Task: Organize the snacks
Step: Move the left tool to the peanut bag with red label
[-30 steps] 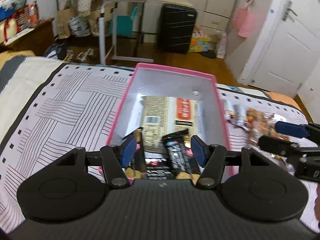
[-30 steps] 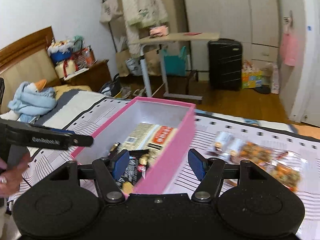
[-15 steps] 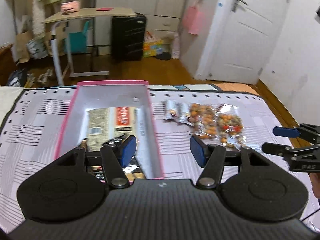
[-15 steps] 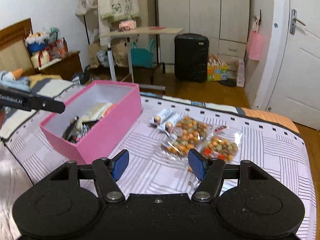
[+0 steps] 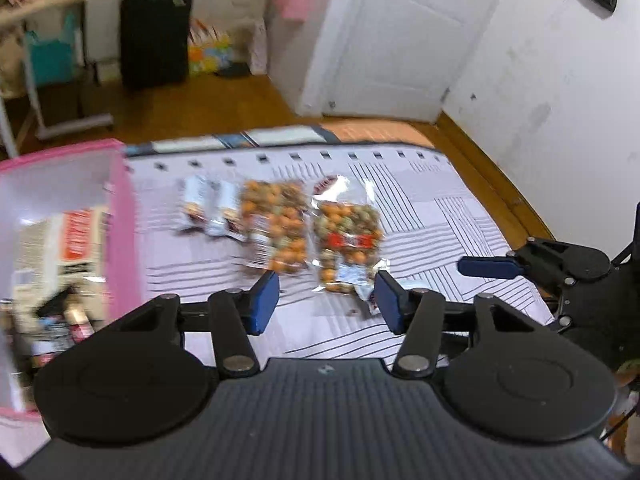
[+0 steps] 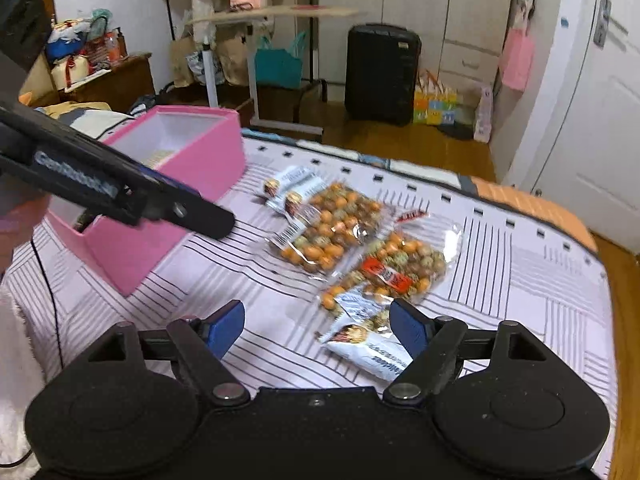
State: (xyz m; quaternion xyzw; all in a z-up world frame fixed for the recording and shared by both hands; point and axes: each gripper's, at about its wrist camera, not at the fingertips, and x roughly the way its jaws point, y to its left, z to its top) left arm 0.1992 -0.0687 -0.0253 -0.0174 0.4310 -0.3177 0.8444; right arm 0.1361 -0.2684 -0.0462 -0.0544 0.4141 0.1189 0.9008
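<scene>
A pink box with several snack packs inside stands on the bed at the left; it also shows in the left wrist view. Two clear bags of orange and green nuts lie to its right, also seen in the left wrist view. Two small white packs lie beyond them, and one white pack lies just in front of my right gripper. My left gripper is open and empty above the nearer nut bag. My right gripper is open and empty.
The bed has a striped white cover; its right edge drops to a wooden floor. A white door, a black suitcase and a rolling table stand beyond the bed.
Both grippers have swung right, away from the pink box and toward the snacks lying on the bed. The right gripper has come closer to the nut bags. Both stay open and empty.
</scene>
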